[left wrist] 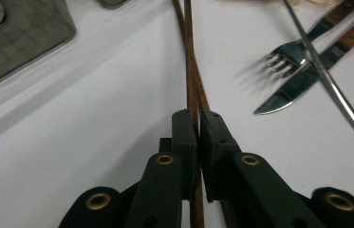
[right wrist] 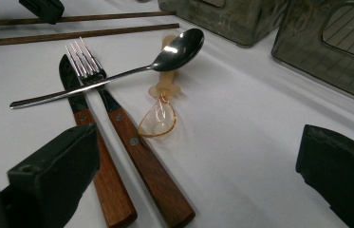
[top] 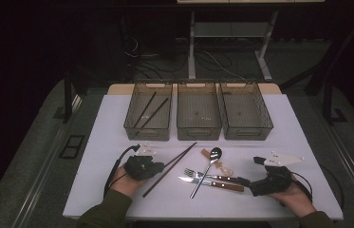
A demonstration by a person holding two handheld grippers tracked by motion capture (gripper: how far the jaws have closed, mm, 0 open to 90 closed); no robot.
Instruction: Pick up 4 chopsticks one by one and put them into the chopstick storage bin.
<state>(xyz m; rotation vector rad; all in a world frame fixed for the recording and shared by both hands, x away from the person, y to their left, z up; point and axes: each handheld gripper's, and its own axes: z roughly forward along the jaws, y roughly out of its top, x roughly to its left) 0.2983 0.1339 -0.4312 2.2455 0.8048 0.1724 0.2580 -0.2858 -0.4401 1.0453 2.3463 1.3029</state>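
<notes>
Left gripper [left wrist: 197, 124] is clamped on one chopstick [left wrist: 190, 71], whose long axis runs from the counter's near-left toward the left bin [top: 148, 117]. Right gripper [right wrist: 198, 171] is held wide open near the near-right corner, well apart.

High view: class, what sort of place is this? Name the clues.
Probably a lab or recording workspace, not a kitchen: a white table with cutlery laid out before three sorting bins, loose cables on the floor, and a bare desk frame behind in the dark.
</notes>
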